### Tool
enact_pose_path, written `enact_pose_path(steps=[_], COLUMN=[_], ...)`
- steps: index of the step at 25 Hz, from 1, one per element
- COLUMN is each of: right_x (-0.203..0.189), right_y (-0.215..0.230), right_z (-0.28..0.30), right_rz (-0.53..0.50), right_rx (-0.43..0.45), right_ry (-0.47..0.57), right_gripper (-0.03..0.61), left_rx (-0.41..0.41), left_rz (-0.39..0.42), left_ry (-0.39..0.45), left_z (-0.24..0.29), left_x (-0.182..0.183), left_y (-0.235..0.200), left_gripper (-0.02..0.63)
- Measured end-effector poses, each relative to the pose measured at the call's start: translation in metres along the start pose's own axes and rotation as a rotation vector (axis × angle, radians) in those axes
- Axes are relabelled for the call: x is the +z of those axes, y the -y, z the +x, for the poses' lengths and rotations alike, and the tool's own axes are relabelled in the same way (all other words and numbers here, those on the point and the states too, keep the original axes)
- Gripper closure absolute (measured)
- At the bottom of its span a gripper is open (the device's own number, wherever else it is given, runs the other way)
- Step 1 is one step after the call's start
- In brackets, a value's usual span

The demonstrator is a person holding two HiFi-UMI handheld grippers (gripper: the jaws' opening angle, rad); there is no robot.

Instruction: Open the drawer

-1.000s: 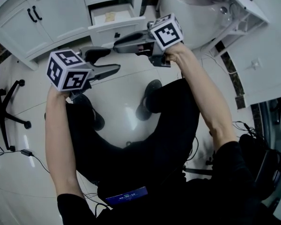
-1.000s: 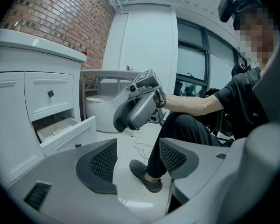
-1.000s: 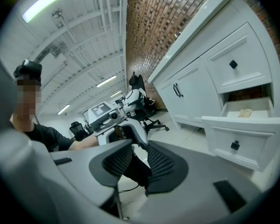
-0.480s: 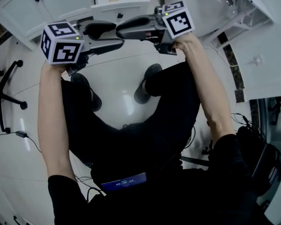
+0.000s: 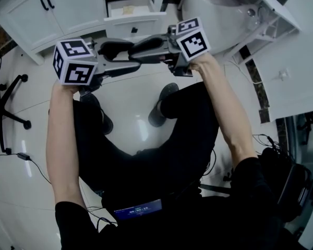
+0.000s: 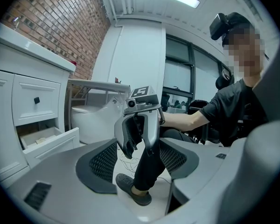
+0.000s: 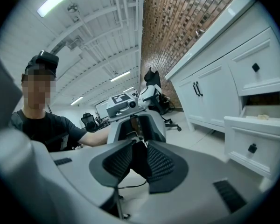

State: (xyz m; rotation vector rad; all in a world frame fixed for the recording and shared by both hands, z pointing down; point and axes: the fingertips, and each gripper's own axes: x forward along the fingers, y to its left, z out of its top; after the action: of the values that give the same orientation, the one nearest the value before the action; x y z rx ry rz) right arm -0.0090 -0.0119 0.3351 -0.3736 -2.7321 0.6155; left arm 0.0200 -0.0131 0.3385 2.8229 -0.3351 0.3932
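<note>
The white drawer [image 5: 126,12] stands pulled out of the cabinet, a tan item lying inside and a black knob [image 5: 134,30] on its front. Both grippers hang in the air in front of it, pointing at each other. My left gripper [image 5: 126,59] is open with nothing between its pads, and in its own view the left gripper [image 6: 137,160] faces the right gripper's front. My right gripper [image 5: 141,51] has a narrow gap between its pads and holds nothing. In the right gripper view [image 7: 140,164] the open drawer [image 7: 259,118] lies at the right edge.
A white toilet [image 5: 214,9] stands right of the cabinet. Cabinet doors with black handles [image 5: 47,1] are left of the drawer. An office chair base [image 5: 5,113] and cables [image 5: 26,158] are on the glossy floor at the left. The person's feet [image 5: 164,103] rest below the grippers.
Both grippers have risen and drawn closer together, so their fingers now overlap in the head view. The right gripper has moved away from the drawer front. The drawer stays pulled out.
</note>
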Motion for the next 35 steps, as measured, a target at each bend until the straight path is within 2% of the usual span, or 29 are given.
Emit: enact_pose_path(steps=[11, 21, 26, 35], right_x=[-0.016, -0.018, -0.018, -0.017], right_y=[-0.012, -0.011, -0.009, -0.007], right_z=[0.002, 0.001, -0.003, -0.002], right_rz=[-0.036, -0.063, -0.069, -0.063], right_rx=[-0.001, -0.007, -0.017, -0.022], right_ry=[-0.022, -0.024, -0.016, -0.015], right_gripper=[0.463, 0.48, 0.509, 0.514], left_rx=[-0.002, 0.005, 0.007, 0.006], left_rz=[0.009, 0.01, 0.013, 0.013], left_ry=[-0.012, -0.012, -0.015, -0.018], left_z=[0.003, 0.0, 0.002, 0.0], left_x=[-0.008, -0.011, -0.012, -0.013], left_y=[0.014, 0.013, 0.013, 0.012], left_gripper=[0.327, 0.327, 0.327, 0.327])
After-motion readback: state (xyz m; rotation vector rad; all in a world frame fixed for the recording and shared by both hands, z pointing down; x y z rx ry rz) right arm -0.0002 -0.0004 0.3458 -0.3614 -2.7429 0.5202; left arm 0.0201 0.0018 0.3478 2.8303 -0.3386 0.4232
